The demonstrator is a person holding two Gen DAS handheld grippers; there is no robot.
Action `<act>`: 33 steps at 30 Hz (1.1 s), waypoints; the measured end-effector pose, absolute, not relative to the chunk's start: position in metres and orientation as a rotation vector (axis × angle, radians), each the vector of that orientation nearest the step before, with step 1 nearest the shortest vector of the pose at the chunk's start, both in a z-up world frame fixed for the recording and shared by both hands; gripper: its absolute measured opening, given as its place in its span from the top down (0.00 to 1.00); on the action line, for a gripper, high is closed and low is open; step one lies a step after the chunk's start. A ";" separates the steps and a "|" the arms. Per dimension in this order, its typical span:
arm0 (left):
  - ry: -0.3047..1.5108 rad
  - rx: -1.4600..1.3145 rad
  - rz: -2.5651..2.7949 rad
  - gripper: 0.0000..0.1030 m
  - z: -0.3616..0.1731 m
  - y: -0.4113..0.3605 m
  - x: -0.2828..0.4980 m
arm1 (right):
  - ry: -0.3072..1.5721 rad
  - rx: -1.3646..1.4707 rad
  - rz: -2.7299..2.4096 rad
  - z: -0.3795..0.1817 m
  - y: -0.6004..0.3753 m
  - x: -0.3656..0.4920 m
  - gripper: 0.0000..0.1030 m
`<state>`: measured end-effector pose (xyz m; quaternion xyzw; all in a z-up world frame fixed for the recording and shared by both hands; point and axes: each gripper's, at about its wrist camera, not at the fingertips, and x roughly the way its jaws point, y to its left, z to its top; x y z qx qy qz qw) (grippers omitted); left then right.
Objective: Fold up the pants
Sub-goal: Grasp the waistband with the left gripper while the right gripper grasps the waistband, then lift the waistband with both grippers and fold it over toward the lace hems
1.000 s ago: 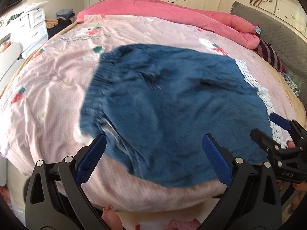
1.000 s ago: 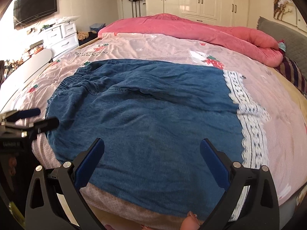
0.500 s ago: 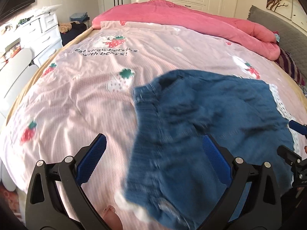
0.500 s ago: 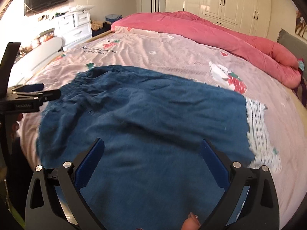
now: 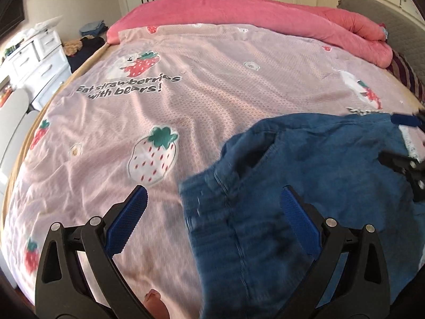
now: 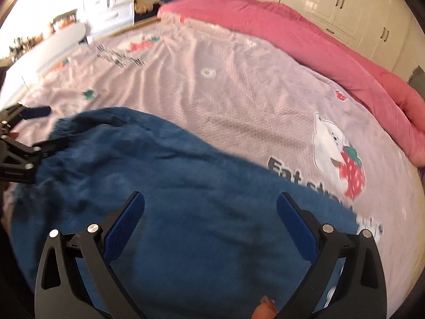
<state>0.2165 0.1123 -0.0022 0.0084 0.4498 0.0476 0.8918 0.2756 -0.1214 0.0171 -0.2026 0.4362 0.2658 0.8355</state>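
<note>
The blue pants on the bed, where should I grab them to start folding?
Grip the blue pants at the gathered waistband corner nearest the left hand-held gripper, coming in low from the near bed edge; that thick edge lies closest.

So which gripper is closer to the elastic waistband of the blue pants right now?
Left. The left gripper hangs open right over the waistband end of the pants. The right gripper, also open, is over the middle of the fabric, toward the white lace hem.

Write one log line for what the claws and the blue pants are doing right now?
left claw: open, empty | right claw: open, empty | blue pants: spread on pink bedspread, unfolded
</note>
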 end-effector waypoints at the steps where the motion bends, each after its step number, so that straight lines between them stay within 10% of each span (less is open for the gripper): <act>1: 0.936 0.020 0.093 0.09 -0.005 0.113 0.222 | 0.937 -0.442 0.568 0.012 -0.117 0.286 0.04; 11: 0.947 0.056 0.008 0.40 -0.020 0.115 0.239 | 0.942 -0.616 0.647 -0.016 -0.076 0.319 0.10; 17: 0.947 0.070 -0.020 0.47 -0.023 0.115 0.244 | 0.959 -0.651 0.730 -0.026 -0.060 0.324 0.76; 20: 0.948 0.060 -0.031 0.50 -0.024 0.118 0.246 | 0.951 -0.630 0.737 -0.022 -0.057 0.325 0.92; 33: 0.896 -0.097 -0.113 0.89 -0.016 0.137 0.250 | 0.850 -0.391 0.783 0.022 -0.083 0.321 0.95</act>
